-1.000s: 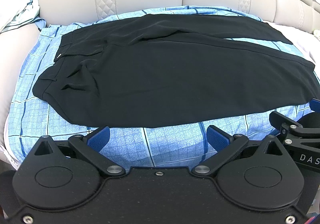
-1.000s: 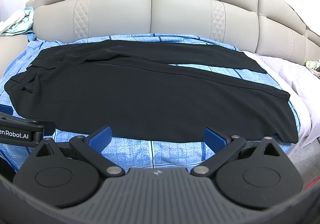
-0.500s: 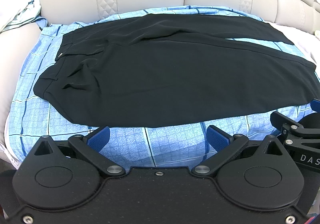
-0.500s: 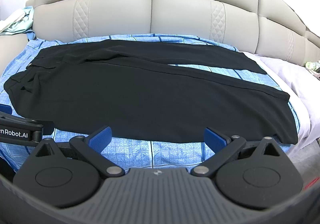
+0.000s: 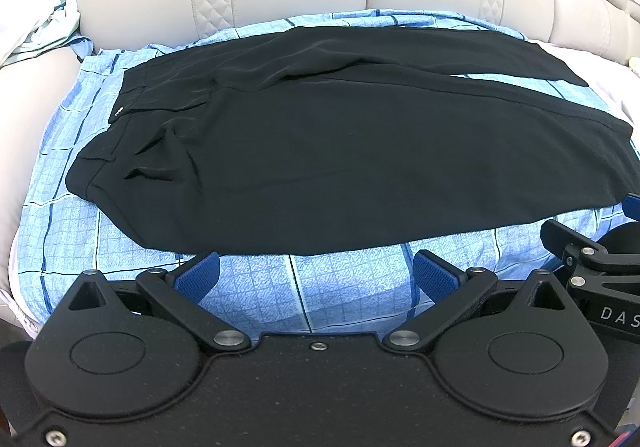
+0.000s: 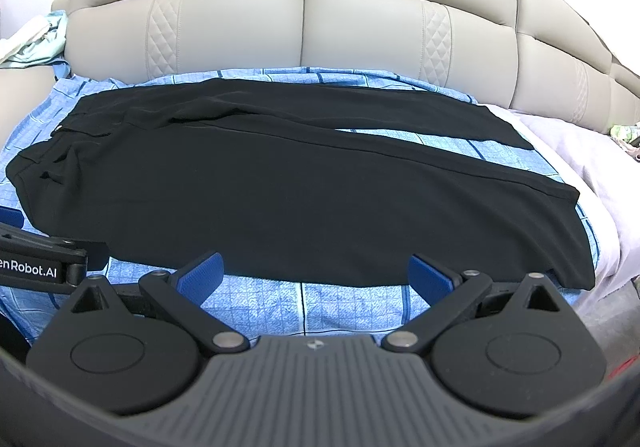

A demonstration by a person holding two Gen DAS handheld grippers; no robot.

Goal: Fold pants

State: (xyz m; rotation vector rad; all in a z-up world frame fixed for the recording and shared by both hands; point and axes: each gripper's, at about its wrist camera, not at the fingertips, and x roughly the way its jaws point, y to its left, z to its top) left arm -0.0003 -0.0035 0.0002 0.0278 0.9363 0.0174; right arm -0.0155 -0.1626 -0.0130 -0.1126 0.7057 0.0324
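Observation:
Black pants [image 5: 340, 151] lie spread flat on a blue checked sheet [image 5: 348, 287], waistband to the left and both legs running right; the same pants [image 6: 280, 191] fill the right wrist view. My left gripper [image 5: 316, 271] hovers open just in front of the pants' near edge, nothing between its blue pads [image 5: 198, 279]. My right gripper [image 6: 316, 271] is open too, empty, near the same edge further right. Each gripper shows at the edge of the other's view.
A padded grey headboard [image 6: 304, 19] rises behind the bed. Light crumpled cloth [image 5: 52, 27] sits at the far left corner. A white sheet [image 6: 568, 151] shows to the right of the blue one, where the bed's right edge drops off.
The left wrist view has shifted slightly, so the pants sit a little higher and further right in it. Both grippers stay open and empty.

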